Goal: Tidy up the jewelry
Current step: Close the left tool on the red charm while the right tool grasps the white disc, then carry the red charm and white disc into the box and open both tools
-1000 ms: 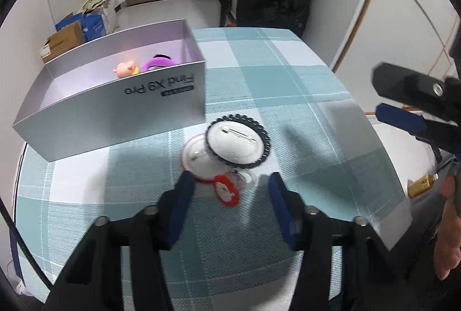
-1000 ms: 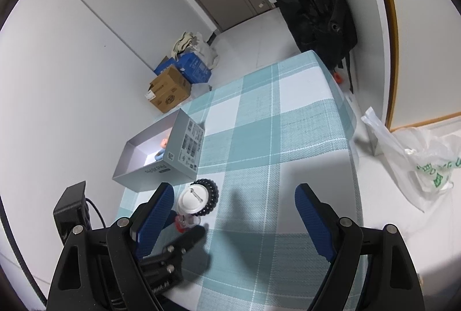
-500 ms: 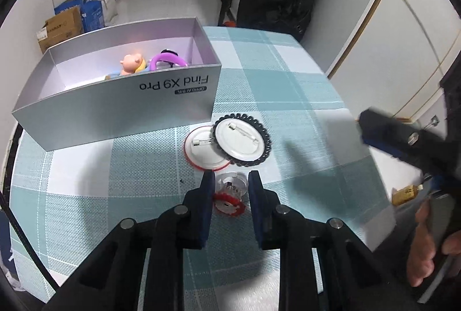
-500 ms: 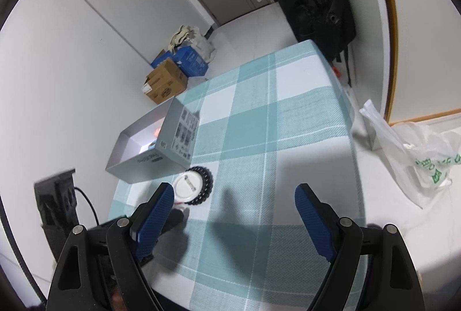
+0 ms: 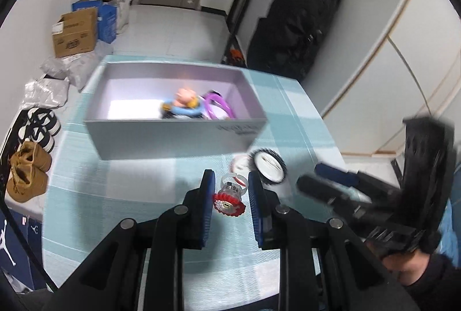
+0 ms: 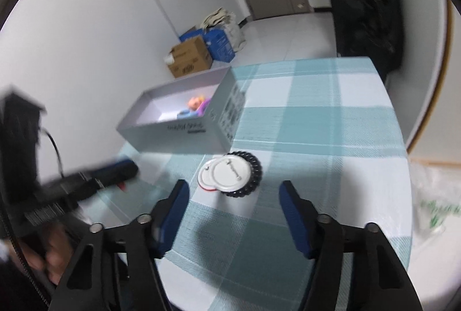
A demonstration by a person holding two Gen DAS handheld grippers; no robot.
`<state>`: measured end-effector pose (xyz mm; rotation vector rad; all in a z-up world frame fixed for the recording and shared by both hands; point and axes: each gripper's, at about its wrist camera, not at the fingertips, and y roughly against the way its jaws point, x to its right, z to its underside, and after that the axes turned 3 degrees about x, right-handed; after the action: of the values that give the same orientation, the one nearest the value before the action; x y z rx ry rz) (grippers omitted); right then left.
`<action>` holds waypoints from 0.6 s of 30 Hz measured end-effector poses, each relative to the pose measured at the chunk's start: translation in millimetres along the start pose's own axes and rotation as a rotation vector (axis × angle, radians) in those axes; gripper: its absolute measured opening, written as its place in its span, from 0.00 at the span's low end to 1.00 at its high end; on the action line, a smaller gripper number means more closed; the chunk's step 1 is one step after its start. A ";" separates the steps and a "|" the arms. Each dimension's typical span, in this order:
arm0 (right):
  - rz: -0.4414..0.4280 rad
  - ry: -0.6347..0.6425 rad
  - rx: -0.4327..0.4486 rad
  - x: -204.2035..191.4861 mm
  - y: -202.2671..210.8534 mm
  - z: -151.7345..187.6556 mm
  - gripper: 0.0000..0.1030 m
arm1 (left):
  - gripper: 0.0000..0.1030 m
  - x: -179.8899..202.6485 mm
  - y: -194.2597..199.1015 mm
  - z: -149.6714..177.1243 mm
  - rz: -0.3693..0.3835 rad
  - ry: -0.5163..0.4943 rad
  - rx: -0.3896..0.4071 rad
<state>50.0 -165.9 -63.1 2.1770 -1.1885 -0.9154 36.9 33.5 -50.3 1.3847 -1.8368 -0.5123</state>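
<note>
My left gripper (image 5: 230,190) is shut on a red-and-white toy ring (image 5: 229,195) and holds it above the checked tablecloth, in front of the open grey box (image 5: 175,135). The box holds a pink-and-blue figure (image 5: 184,102) and a purple ring (image 5: 216,106). Two round badges, one with a black beaded rim (image 6: 239,174) and one red-edged (image 6: 205,177), lie face down on the cloth just ahead of my open, empty right gripper (image 6: 233,195). The box also shows in the right wrist view (image 6: 184,121).
The table's right edge (image 6: 403,138) drops to a plastic bag (image 6: 432,195) on the floor. Cardboard boxes (image 5: 75,34), shoes (image 5: 31,155) and a black bag (image 5: 294,31) are on the floor beyond the table.
My left gripper closed on the toy ring and lifted it off the cloth towards the box. My right gripper swung down and closer to the badges.
</note>
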 end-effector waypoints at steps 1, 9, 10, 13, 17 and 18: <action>0.015 0.032 -0.005 -5.8 -4.5 0.9 0.57 | 0.18 -3.9 1.4 -1.7 0.000 0.015 0.008; 0.071 0.160 -0.052 -29.1 -37.9 -1.5 0.54 | 0.18 -23.6 1.3 -10.1 0.025 0.104 0.016; 0.084 0.172 -0.056 -30.2 -40.9 -1.5 0.54 | 0.18 -26.3 2.5 -11.0 0.029 0.106 0.016; 0.104 0.208 -0.055 -33.3 -46.1 -3.4 0.49 | 0.18 -29.6 4.5 -13.3 0.043 0.113 0.020; 0.129 0.246 -0.064 -38.0 -52.6 -4.9 0.38 | 0.18 -33.1 8.1 -14.8 0.058 0.126 0.025; 0.131 0.253 -0.067 -38.8 -53.8 -4.4 0.33 | 0.18 -33.3 7.5 -15.3 0.057 0.129 0.025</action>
<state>66.5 -105.1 -84.7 2.0621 -1.1439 -0.5964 47.9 69.0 -46.5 1.3458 -1.7782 -0.3628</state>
